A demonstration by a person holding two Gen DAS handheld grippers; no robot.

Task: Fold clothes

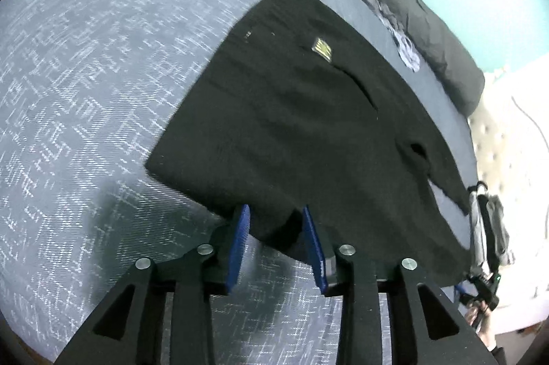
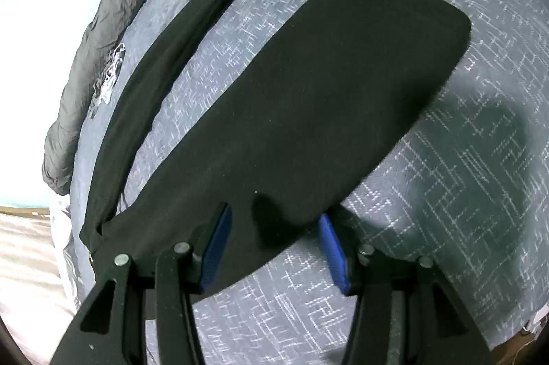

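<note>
Both the left gripper [image 1: 276, 236] and right gripper [image 2: 274, 243] are reaching low from the bottom of frame, fingers spread wide around the near edge of the black garment [image 1: 308, 124] lying mid-frame on the grey patterned bed [image 1: 85, 73].

No text, brand or number could be read in either view; the only mark was a small yellowish patch [image 1: 322, 48] sewn on the black garment [image 1: 308, 131], striped or lined, its pattern too blurred to make out as letters; a few pale specks nearer the garment's far edge were likewise too small to read.
</note>
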